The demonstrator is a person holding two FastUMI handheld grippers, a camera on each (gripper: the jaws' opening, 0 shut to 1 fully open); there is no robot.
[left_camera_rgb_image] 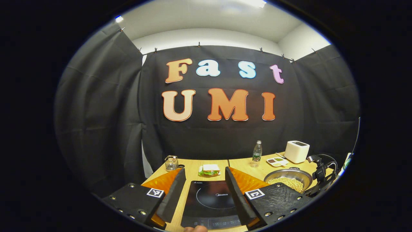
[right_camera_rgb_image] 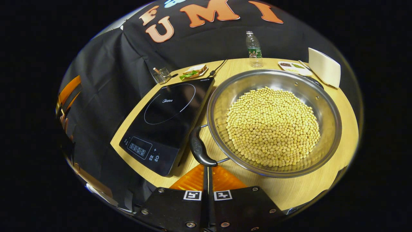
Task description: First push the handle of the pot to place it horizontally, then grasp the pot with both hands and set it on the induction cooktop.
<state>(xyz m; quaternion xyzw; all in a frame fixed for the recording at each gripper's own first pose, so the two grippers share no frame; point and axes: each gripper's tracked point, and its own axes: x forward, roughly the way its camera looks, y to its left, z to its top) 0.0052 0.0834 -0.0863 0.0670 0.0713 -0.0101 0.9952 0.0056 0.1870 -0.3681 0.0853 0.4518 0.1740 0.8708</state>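
Our right gripper (right_camera_rgb_image: 206, 172), fingers pressed together, sits by the pot (right_camera_rgb_image: 273, 120) handle (right_camera_rgb_image: 199, 146); left gripper (left_camera_rgb_image: 206, 185) spread over the cooktop (left_camera_rgb_image: 210, 203).

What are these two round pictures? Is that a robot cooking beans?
No robot. A person holds a two-finger gripper in each hand, and a camera rides on each one.

In the left gripper view, the left gripper hangs open above the induction cooktop. Nothing is between its fingers.

In the right gripper view, the right gripper is shut, its tips at the pot's black handle. The steel pot, full of soybeans, sits on the wooden table beside the cooktop.

Farther back stand a water bottle, a sandwich and a white toaster.
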